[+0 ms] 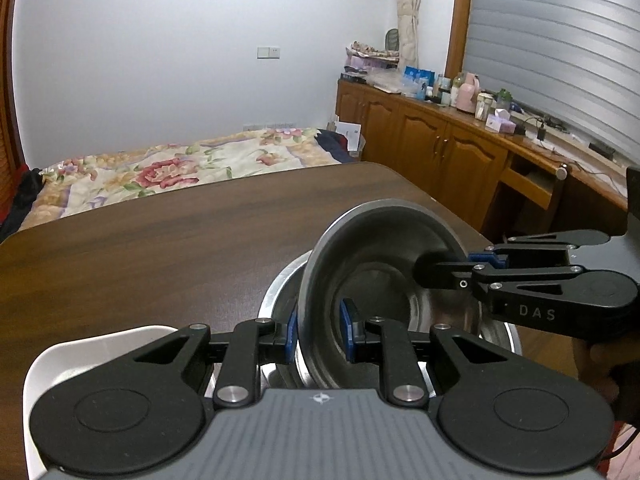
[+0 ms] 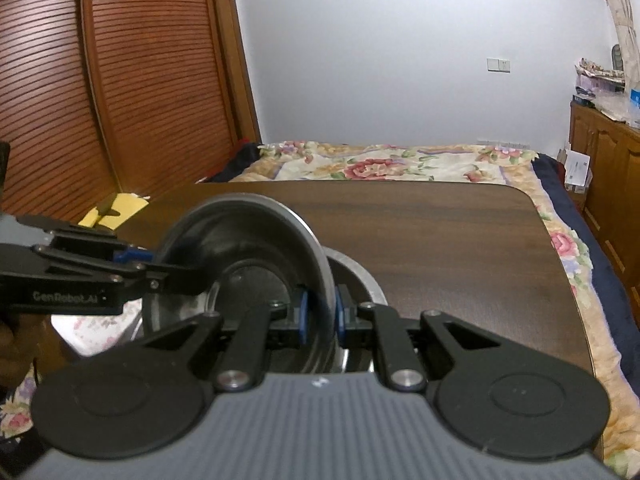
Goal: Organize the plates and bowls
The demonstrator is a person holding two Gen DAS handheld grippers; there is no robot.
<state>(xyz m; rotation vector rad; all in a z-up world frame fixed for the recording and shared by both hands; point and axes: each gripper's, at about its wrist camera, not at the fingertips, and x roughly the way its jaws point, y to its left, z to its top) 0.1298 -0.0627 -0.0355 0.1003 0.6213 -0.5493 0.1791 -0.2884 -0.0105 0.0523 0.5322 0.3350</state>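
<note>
A steel bowl (image 1: 372, 256) is held tilted on edge above a second steel bowl (image 1: 280, 300) that rests on the dark wooden table (image 1: 160, 248). My left gripper (image 1: 318, 330) is shut on the near rim of the tilted bowl. My right gripper (image 1: 452, 264) comes in from the right and is shut on its far right rim. In the right wrist view the same tilted bowl (image 2: 256, 248) sits between my right gripper's pads (image 2: 320, 314), with the lower bowl (image 2: 360, 276) behind it and my left gripper (image 2: 160, 262) on its left rim. A white plate (image 1: 80, 356) lies at the near left.
A bed with a floral quilt (image 1: 180, 168) lies beyond the table. Wooden cabinets (image 1: 440, 148) with bottles and boxes on top run along the right wall. A slatted wardrobe door (image 2: 120, 80) stands at the left. The table's far part (image 2: 440, 240) is bare wood.
</note>
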